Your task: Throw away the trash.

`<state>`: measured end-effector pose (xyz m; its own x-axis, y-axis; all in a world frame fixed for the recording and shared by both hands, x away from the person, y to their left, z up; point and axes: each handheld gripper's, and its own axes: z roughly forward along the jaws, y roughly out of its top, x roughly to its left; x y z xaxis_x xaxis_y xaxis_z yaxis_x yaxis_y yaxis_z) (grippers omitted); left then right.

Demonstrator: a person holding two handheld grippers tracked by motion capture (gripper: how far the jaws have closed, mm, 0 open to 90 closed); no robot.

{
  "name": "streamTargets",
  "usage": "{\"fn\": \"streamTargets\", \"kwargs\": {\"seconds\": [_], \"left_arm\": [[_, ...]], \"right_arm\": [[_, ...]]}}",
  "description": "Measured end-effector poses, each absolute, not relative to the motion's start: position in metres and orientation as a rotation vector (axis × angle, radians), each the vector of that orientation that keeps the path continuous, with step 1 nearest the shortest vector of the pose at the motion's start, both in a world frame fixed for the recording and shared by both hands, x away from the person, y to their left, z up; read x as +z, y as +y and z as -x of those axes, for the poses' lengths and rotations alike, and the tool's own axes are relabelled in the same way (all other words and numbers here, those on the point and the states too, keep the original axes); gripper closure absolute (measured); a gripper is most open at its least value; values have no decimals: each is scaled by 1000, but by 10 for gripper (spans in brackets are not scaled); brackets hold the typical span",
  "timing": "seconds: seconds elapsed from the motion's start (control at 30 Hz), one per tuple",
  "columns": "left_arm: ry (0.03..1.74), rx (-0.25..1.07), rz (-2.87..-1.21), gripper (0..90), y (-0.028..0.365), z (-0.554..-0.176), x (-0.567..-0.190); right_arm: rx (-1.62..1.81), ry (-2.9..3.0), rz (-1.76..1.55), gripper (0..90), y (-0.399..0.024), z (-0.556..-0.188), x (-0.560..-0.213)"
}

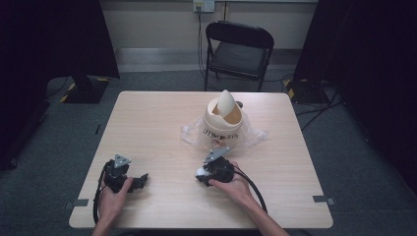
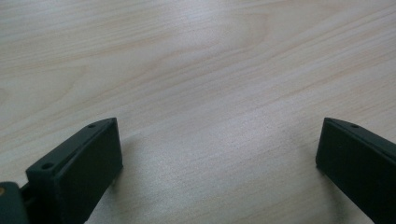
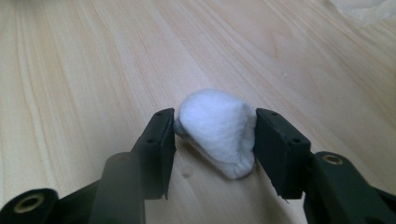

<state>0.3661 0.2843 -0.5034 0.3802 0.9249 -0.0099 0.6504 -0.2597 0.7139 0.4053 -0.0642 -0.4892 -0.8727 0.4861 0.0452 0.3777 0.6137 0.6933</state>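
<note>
A white cotton wad (image 3: 217,130) sits pinched between the black jaws of the right gripper (image 3: 215,140), low over the light wooden table (image 3: 70,70). From the high view the same gripper (image 1: 209,173) lies at the near middle of the table (image 1: 147,118), the wad (image 1: 201,171) showing white at its left tip. The left gripper (image 1: 140,179) rests at the near left, its jaws spread wide with only bare wood between them (image 2: 219,154). Farther off, a cream swing-lid bin (image 1: 223,123) stands on a crumpled clear plastic bag (image 1: 253,133); dark print runs round the bin, too small to read. Beyond the table stands a black folding chair (image 1: 239,49).
</note>
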Motion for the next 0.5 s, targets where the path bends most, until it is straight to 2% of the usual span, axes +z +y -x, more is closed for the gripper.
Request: {"fn": "streamTargets", "kwargs": {"seconds": [0.23,0.5], "left_arm": [[1351,556,-2006,0,284,-366,-503],[1341,552,-2010,0,285,-365,-504]], "right_arm": [[1125,2675,-742,550,-65,-406,-490],[1159,2647,-766,563,-68,-403,-483]]}}
